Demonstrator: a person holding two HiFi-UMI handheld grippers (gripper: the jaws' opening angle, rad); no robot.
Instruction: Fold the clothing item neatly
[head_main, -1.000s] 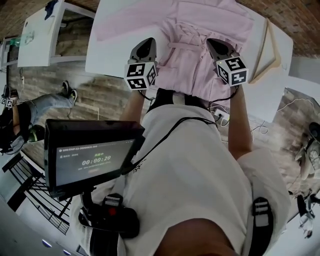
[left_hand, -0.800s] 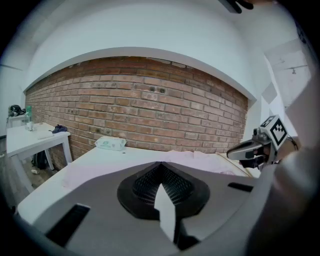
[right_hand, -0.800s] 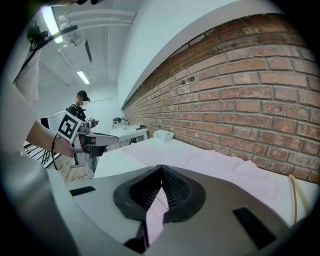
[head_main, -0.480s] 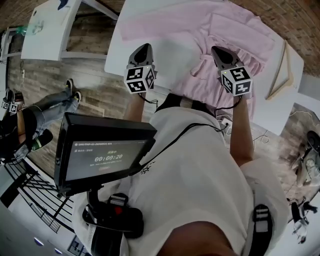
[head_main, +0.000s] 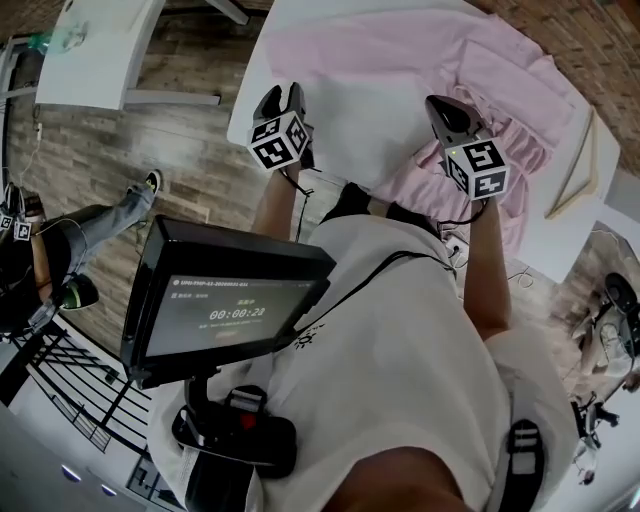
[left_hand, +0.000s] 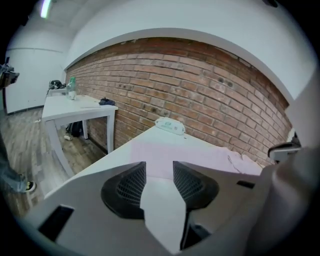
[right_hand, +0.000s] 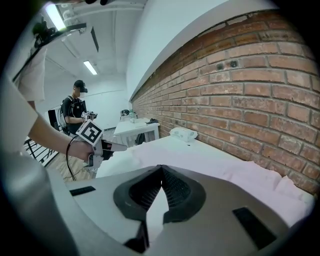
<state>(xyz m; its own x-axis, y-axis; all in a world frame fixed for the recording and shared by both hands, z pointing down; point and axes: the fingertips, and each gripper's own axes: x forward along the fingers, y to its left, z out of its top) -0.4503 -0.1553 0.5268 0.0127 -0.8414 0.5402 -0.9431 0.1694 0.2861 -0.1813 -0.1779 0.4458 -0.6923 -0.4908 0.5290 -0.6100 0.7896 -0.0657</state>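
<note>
- Pink garment (head_main: 400, 60) lies on the white table (head_main: 340, 140), mostly flat but bunched toward the right edge; folding looks barely begun.
- Left gripper (head_main: 283, 95): jaws apart, just opened, nothing between them.
- Right gripper (head_main: 438, 103): jaws together, no cloth visible between them; the neat folds remain to be made.

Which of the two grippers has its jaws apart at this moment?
The left gripper: its jaws have just been opening and stand apart with nothing between them. On the right gripper they are pressed together at the tips.
</note>
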